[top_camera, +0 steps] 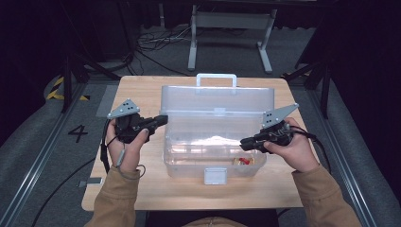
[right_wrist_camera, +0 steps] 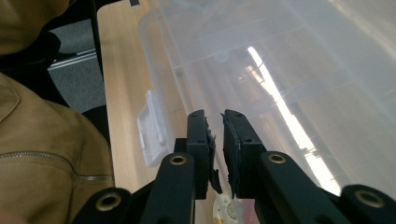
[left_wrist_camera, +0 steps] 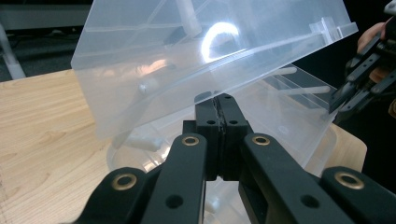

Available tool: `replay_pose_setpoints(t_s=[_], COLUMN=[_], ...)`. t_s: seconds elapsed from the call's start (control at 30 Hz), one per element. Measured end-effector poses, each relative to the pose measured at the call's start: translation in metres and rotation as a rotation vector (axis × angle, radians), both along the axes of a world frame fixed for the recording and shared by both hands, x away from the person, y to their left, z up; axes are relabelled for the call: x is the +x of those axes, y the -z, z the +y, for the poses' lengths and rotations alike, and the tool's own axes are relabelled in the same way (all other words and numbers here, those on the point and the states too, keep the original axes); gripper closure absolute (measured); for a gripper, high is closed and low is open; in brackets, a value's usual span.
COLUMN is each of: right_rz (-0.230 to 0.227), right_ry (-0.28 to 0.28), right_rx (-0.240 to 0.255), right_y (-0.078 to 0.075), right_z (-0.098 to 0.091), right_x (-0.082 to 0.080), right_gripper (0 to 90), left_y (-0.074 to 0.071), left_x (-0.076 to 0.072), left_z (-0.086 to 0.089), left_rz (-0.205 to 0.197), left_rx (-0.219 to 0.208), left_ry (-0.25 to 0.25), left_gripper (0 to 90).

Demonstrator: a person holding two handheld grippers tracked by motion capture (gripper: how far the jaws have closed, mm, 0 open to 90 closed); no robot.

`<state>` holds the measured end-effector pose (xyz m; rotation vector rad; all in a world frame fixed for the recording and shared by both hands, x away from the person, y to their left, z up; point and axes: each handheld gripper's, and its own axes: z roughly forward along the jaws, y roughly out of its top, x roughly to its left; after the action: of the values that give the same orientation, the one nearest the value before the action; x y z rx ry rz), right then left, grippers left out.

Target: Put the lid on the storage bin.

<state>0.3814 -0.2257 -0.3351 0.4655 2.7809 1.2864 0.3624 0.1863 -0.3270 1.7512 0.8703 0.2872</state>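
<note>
The small red and yellow bits (top_camera: 245, 161) in the clear box (top_camera: 189, 163) are too tiny to make out – no idea what they are. In the right gripper view a pale round thing (right_wrist_camera: 229, 208) sits half behind the jaws, cut off at the bottom edge.

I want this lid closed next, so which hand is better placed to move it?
Probably left: the left gripper has its shut tips at the lid's side edge; the right gripper sits lower, beside the box wall.

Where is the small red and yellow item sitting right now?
In the high view, the small red and yellow item lies inside the clear plastic box, at its front right corner, just below the right tool and right of the white latch.
</note>
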Motion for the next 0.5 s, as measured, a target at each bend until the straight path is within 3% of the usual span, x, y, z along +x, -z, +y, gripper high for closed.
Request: replay_pose_setpoints(t_s=[0.27,0.5], right_rz=[-0.043,-0.081], right_ry=[0.044,0.129], right_rx=[0.062,0.219], right_y=[-0.005,-0.007], right_z=[-0.016,-0.039], right_x=[-0.006,-0.013], right_gripper=[88.8,90.0], left_y=[0.000,-0.001], left_x=[-0.001,-0.002], left_z=[0.000,0.000], left_rz=[0.003,0.014], left_rx=[0.016,0.035], left_ry=[0.010,0.028], left_gripper=[89.6,89.5])
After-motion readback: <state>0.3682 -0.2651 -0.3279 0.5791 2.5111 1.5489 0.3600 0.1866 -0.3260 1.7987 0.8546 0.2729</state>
